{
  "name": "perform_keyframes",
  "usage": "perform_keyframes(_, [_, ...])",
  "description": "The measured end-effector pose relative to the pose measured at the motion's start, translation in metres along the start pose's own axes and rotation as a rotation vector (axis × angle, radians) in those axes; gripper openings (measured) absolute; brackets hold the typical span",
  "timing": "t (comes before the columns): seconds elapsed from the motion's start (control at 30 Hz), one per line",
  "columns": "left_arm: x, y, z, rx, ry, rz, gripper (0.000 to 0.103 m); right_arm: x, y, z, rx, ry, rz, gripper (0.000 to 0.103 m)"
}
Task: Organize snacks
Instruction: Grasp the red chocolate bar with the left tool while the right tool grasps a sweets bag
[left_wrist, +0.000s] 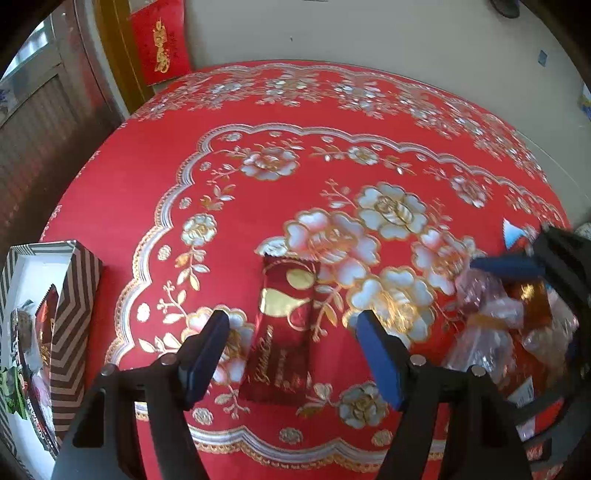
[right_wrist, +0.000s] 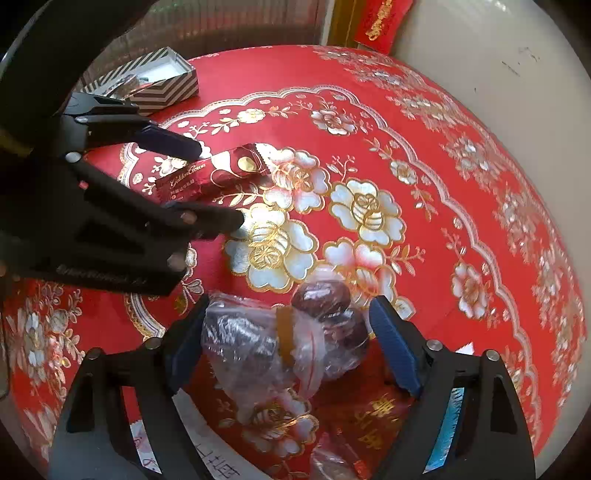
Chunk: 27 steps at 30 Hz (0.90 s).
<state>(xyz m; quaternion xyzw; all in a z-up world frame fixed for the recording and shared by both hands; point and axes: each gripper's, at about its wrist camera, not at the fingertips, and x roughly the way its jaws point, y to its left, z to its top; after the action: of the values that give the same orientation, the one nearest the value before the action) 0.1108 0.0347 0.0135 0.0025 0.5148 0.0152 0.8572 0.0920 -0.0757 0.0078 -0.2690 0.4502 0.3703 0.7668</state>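
A dark red foil snack bar (left_wrist: 284, 332) lies flat on the red flowered tablecloth (left_wrist: 332, 110). My left gripper (left_wrist: 292, 315) stands open astride it, with neither pad touching the wrapper. The right wrist view shows the same bar (right_wrist: 221, 173) between the left gripper's (right_wrist: 218, 184) spread fingers. My right gripper (right_wrist: 290, 301) is open over a clear bag of dark dates (right_wrist: 280, 339). The bag lies between its blue pads and brushes the left one. In the left wrist view, one blue finger (left_wrist: 506, 266) of the right gripper shows above that bag (left_wrist: 487, 306).
A striped open box (left_wrist: 74, 295) with several wrapped snacks inside stands at the table's left edge, also seen as the striped box (right_wrist: 166, 88). A red packet with gold characters (right_wrist: 369, 417) and a white paper (right_wrist: 210, 454) lie under the right gripper. A cream wall (left_wrist: 369, 33) runs behind the table.
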Motion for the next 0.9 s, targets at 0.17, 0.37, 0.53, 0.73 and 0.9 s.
perform_keyframes(0.17, [-0.002,0.001,0.001,0.024,-0.038,-0.005,0.044,-0.007,0.003,-0.008,0.096,-0.001,0.003,0.080])
perform_keyframes(0.37, [-0.008,0.009,-0.006,0.040,-0.040,-0.022,0.027,-0.028,0.012,-0.021,0.198,-0.074,-0.019,0.077])
perform_keyframes(0.53, [-0.020,0.022,-0.021,0.017,-0.052,-0.025,0.027,-0.039,0.026,-0.024,0.263,-0.123,-0.035,0.075])
perform_keyframes(0.73, [-0.038,0.038,-0.037,0.005,-0.086,-0.021,0.027,-0.045,0.049,-0.021,0.308,-0.153,-0.038,0.068])
perform_keyframes(0.9, [-0.038,0.044,-0.045,0.007,-0.076,-0.028,0.027,-0.041,0.048,-0.020,0.380,-0.140,-0.008,0.068])
